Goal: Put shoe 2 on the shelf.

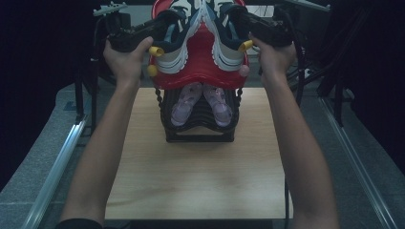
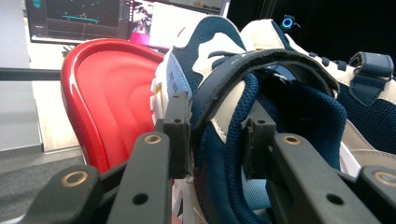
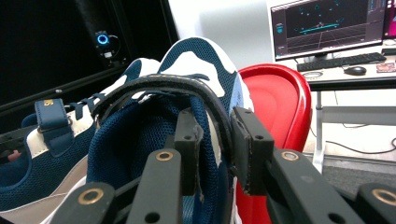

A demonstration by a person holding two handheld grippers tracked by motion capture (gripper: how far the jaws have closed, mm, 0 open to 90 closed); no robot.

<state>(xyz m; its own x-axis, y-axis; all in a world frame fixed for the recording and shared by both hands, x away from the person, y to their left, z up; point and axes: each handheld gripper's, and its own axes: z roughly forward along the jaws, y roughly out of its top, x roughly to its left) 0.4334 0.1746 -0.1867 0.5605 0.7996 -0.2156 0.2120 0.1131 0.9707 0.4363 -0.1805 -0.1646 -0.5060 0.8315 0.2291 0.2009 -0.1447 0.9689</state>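
Two navy-and-white sneakers rest side by side on the red top tray of a black shoe rack. My left gripper is shut on the left sneaker. In the left gripper view its pads pinch that sneaker's heel collar, with the red tray behind. My right gripper is shut on the right sneaker. In the right gripper view, the pads clamp the collar wall of this sneaker. The other sneaker lies beside it.
A pair of lilac sandals sits on a lower rack shelf. The rack stands at the far end of a wooden table, with metal rails at both sides. A monitor and a desk stand beyond.
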